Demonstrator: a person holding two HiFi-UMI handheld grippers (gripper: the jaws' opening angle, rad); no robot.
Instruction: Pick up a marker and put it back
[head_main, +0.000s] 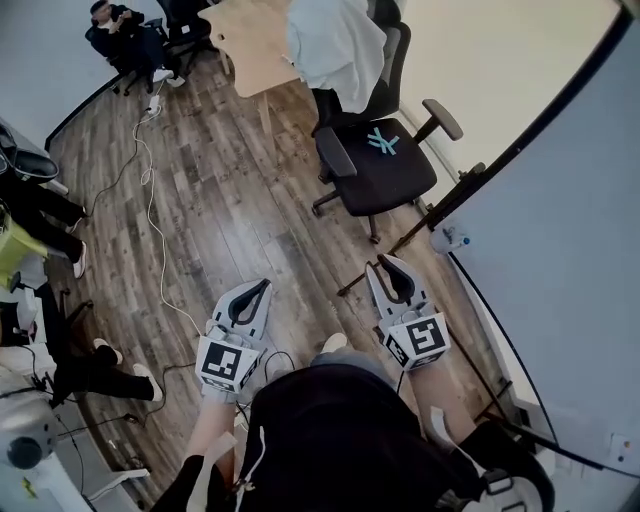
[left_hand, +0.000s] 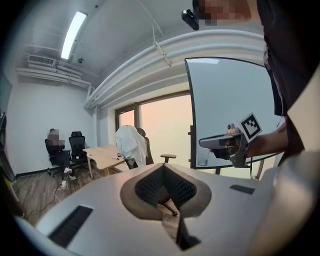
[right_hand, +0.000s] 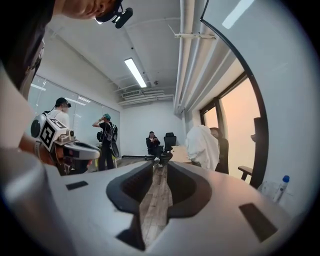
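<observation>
No marker shows in any view. In the head view both grippers are held low over the wooden floor, in front of the person's body. My left gripper (head_main: 262, 287) has its tips together and nothing between them; its own view shows the jaws meeting at the front (left_hand: 163, 167). My right gripper (head_main: 388, 262) stands near the foot of the whiteboard (head_main: 570, 230). Its jaws are slightly apart (right_hand: 160, 165), with floor showing through the gap and nothing held. Each gripper appears in the other's view: the right gripper (left_hand: 206, 142) and the left gripper (right_hand: 94, 150).
A black office chair (head_main: 378, 160) stands ahead, with a wooden desk (head_main: 255, 45) and a white cloth (head_main: 335, 45) over another chair beyond it. A spray bottle (head_main: 450, 240) sits at the whiteboard's near end. A white cable (head_main: 150, 215) runs across the floor. People stand and sit at the left and far back.
</observation>
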